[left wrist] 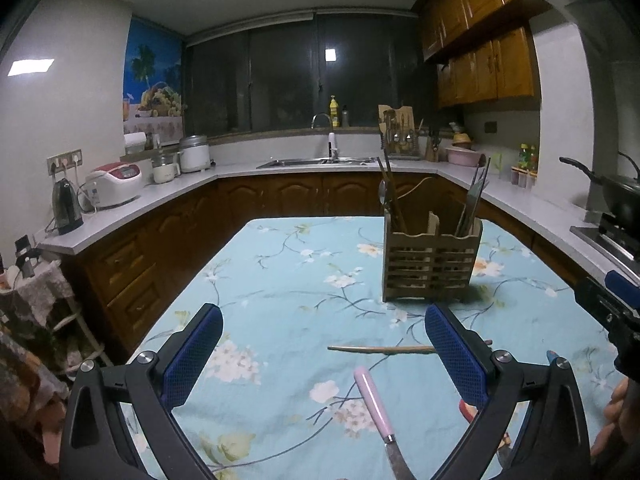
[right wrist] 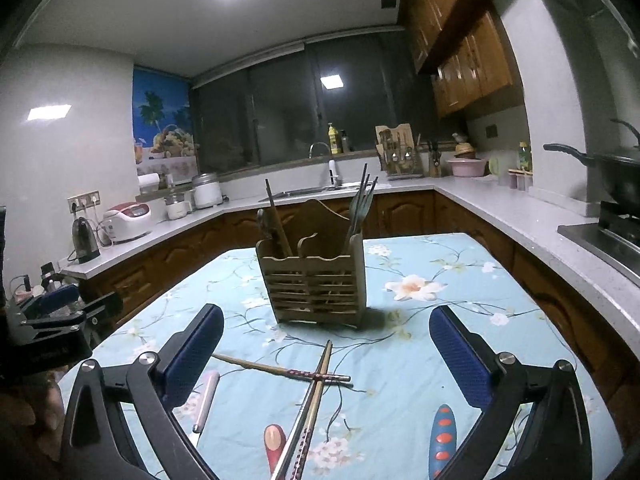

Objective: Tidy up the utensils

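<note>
A slatted wooden utensil holder (left wrist: 431,265) (right wrist: 316,286) stands on the blue floral tablecloth (left wrist: 288,280) (right wrist: 420,352), with chopsticks and flatware upright in it. My left gripper (left wrist: 324,344) is open above the cloth; a pink-handled knife (left wrist: 374,404) lies between its fingers and a wooden chopstick (left wrist: 380,349) lies just ahead. My right gripper (right wrist: 326,348) is open over crossed chopsticks (right wrist: 316,384). A red handle (right wrist: 275,446), a blue handle with red spots (right wrist: 443,438) and the pink-handled knife (right wrist: 208,398) lie nearby.
Kitchen counters (left wrist: 168,196) wrap around the table, with a kettle (left wrist: 66,208), rice cookers (left wrist: 116,184) and a sink (left wrist: 316,162). A wok (right wrist: 616,176) sits on the stove at right. Each view catches the other gripper at its side edge.
</note>
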The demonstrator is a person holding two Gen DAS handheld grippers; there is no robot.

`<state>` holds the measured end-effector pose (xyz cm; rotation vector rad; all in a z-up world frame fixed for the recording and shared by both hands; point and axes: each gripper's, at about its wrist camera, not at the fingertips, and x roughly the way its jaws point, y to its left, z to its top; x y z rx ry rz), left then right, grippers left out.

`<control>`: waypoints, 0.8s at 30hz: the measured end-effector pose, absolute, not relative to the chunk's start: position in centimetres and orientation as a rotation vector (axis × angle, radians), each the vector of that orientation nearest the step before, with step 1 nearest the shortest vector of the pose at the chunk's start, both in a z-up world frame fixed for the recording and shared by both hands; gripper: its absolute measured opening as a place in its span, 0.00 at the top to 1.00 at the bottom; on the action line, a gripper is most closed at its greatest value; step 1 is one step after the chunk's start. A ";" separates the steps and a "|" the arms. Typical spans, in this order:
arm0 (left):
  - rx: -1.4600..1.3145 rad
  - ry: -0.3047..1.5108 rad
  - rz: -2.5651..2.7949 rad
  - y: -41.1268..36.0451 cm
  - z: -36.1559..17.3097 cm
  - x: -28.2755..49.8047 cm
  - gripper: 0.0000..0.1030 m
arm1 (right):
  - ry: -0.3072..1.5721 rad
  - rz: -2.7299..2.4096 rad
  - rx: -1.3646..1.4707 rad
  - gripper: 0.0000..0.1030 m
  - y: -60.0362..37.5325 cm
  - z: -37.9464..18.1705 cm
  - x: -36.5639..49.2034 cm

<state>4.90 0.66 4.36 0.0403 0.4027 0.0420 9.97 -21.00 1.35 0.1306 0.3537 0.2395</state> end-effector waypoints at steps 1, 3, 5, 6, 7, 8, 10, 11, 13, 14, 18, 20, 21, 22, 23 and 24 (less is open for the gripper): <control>0.037 0.402 0.042 1.0 4.5 5.0 0.01 | 0.353 0.241 0.132 0.00 -21.0 1.4 9.9; 0.032 0.398 0.040 1.1 4.6 4.8 0.01 | 0.352 0.243 0.128 0.00 -20.9 1.4 9.7; 0.030 0.394 0.039 1.3 4.6 4.7 0.01 | 0.352 0.248 0.125 0.00 -20.8 1.6 9.7; 0.030 0.393 0.037 1.3 4.6 4.7 0.01 | 0.351 0.249 0.124 0.00 -20.7 1.6 9.7; 0.028 0.390 0.037 1.4 4.6 4.6 0.01 | 0.349 0.251 0.123 0.00 -20.7 1.6 9.7; 0.026 0.388 0.036 1.5 4.6 4.4 0.01 | 0.347 0.254 0.123 0.00 -20.6 1.7 9.7; 0.025 0.386 0.037 1.5 4.6 4.4 0.01 | 0.346 0.257 0.121 0.00 -20.5 1.7 9.6; 0.024 0.385 0.036 1.6 4.6 4.3 0.01 | 0.345 0.258 0.120 0.00 -20.4 1.7 9.7; 0.022 0.383 0.036 1.6 4.7 4.2 0.01 | 0.344 0.261 0.118 0.00 -20.3 1.7 9.7; 0.021 0.382 0.035 1.7 4.7 4.2 0.01 | 0.344 0.263 0.117 0.00 -20.3 1.7 9.6; 0.022 0.380 0.034 1.7 4.7 4.1 0.01 | 0.342 0.266 0.115 0.00 -20.2 1.8 9.7; 0.023 0.381 0.033 1.7 4.7 4.2 0.01 | 0.342 0.266 0.115 0.00 -20.2 1.8 9.7; 0.023 0.381 0.032 1.7 4.8 4.2 0.01 | 0.342 0.265 0.114 0.00 -20.2 1.8 9.7; 0.023 0.382 0.033 1.7 4.8 4.2 0.01 | 0.344 0.265 0.113 0.00 -20.2 1.8 9.7; 0.022 0.382 0.032 1.6 4.8 4.2 0.01 | 0.345 0.266 0.114 0.00 -20.2 1.8 9.8; 0.021 0.382 0.032 1.6 4.8 4.2 0.01 | 0.345 0.266 0.114 0.00 -20.2 1.8 9.8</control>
